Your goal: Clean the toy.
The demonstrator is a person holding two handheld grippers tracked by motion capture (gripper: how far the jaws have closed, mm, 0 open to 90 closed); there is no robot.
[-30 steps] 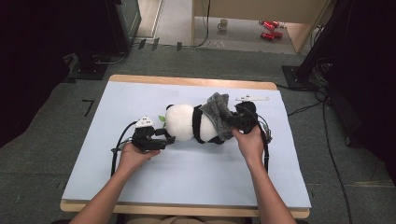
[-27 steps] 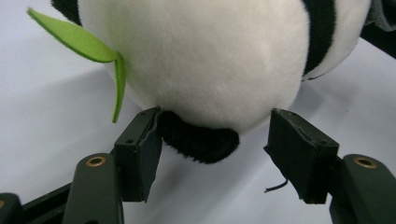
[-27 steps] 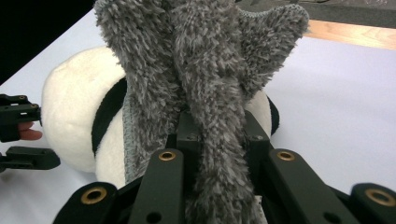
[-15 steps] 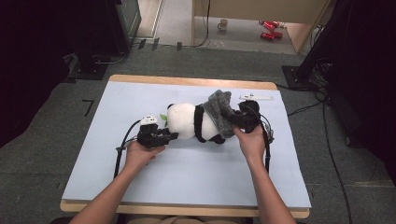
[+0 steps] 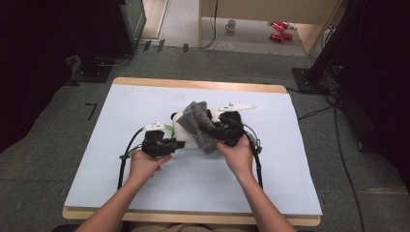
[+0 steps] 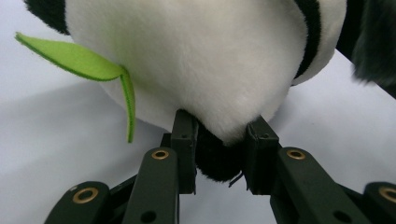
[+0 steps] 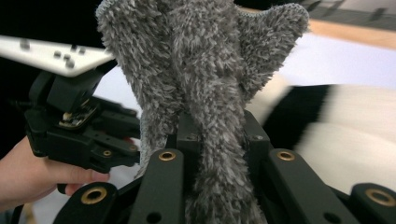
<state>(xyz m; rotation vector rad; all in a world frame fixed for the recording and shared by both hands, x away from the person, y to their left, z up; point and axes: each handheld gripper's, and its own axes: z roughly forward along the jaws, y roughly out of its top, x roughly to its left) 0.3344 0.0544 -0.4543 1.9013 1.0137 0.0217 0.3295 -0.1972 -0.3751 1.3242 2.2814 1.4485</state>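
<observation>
A black-and-white panda plush (image 5: 185, 133) with a green felt leaf (image 6: 79, 58) lies in the middle of the pale blue table (image 5: 135, 96). My left gripper (image 5: 180, 144) is at its left end. In the left gripper view its jaws (image 6: 222, 140) have just been closing and now pinch a black-and-white bulge of the panda (image 6: 205, 60). A grey fuzzy cloth (image 5: 200, 124) drapes across the panda's top. My right gripper (image 5: 218, 131) is shut on it, and in the right gripper view the cloth (image 7: 201, 70) rises from between the jaws (image 7: 217, 135).
The table's wooden rim (image 5: 193, 84) shows at the far side. On the floor beyond stand a mug (image 5: 231, 24) and red cans (image 5: 278, 30). Dark equipment and cables flank both sides. Each gripper trails a black cable (image 5: 124, 159) over the table.
The right gripper has carried the grey cloth leftward over the panda. The left gripper has moved in to the panda's left end and closed on it.
</observation>
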